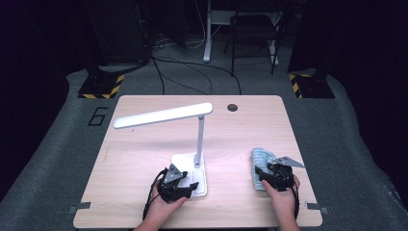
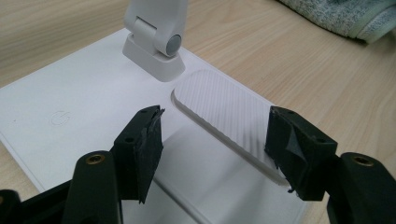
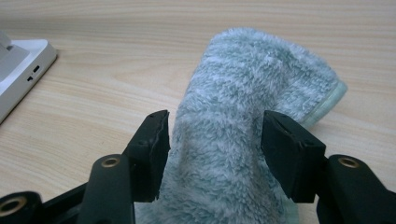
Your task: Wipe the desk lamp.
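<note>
Desk lamp (image 1: 198, 144) standing near the middle of the table (image 1: 144, 202), its base (image 1: 192, 168) toward the near edge, its head (image 1: 162, 116) reaching left above the tabletop. Folded towel (image 1: 260, 161) lying right of the base, well apart from it. Left gripper (image 1: 185, 185) at the near edge of the base, jaws over its ribbed pad (image 2: 224, 112). Right gripper (image 1: 267, 175) on the near end of the towel, jaws astride it. Round hole (image 1: 232, 107) in the table behind the lamp, near the far edge.
</note>
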Demonstrator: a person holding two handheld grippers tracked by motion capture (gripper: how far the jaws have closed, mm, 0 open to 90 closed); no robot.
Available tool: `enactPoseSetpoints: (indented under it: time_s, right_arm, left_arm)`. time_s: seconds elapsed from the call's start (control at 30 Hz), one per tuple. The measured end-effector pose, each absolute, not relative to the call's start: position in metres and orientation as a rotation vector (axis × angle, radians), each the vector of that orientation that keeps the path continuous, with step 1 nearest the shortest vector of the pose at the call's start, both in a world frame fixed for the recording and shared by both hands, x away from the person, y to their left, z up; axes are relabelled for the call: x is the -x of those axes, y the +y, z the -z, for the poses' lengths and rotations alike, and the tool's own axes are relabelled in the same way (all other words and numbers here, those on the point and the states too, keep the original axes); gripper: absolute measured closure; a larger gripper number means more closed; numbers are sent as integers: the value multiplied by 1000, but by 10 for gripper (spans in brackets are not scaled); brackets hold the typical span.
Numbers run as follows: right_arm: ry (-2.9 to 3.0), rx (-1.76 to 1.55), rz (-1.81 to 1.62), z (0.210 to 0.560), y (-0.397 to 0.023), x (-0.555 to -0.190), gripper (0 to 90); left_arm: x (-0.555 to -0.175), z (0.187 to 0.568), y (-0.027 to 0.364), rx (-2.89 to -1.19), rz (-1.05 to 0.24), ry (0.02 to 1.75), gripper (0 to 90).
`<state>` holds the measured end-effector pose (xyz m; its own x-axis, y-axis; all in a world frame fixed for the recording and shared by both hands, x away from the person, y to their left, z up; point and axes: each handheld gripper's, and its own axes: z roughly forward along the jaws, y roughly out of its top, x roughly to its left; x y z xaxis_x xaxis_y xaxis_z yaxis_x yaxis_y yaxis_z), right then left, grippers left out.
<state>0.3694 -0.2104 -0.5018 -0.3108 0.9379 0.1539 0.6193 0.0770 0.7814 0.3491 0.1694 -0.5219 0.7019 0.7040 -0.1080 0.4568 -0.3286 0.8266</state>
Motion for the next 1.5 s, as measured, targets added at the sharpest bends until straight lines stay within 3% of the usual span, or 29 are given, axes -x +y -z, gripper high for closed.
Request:
enactPoseSetpoints:
  time_s: [0.6,1.17,1.27,1.5]
  right_arm:
    - [1956,-1405,-1226,478,-200,-359,439]
    - [2123,-1177,-1337,453,-149,-356,482]
    - [2151,-1159,-1336,450,-138,-357,458]
    - [2184,-1097,-1366,441,-108,-361,474]
  left_arm:
    - [-350,521,170,-1993,-349,884,340]
    - [-350,520,169,-2007,-340,881,296]
    - [-349,520,168,-2033,-324,843,245]
    - [-350,519,169,-2042,-309,839,256]
